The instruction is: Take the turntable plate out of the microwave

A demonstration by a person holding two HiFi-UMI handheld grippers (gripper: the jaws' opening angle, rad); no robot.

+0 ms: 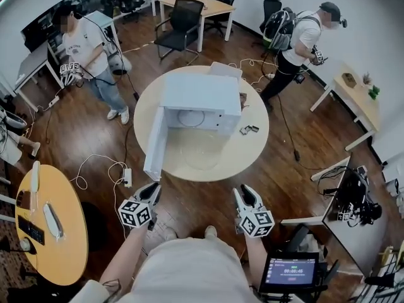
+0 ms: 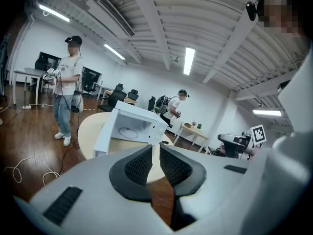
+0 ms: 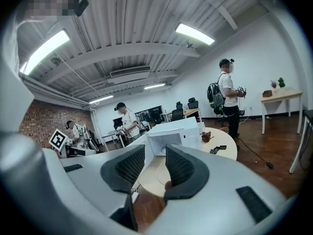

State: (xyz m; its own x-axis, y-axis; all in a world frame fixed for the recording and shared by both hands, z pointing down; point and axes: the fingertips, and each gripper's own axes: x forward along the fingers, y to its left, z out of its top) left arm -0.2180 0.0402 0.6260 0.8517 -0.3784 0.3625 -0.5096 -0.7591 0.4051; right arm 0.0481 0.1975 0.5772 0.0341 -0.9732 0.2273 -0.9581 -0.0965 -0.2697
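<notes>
Turntable plate sits on the table in front of the microwave, well away from the left tongs (pressed together) and the right tongs (apart, empty).

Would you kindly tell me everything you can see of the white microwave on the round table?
The white box-shaped microwave stands upright near the middle of the round beige table. Its door is swung wide open on the left-hand hinge, jutting toward the person. The cavity is white, with a pale ring on its floor. Its casing looks like smooth painted metal. The left gripper and right gripper are both well short of it.
</notes>
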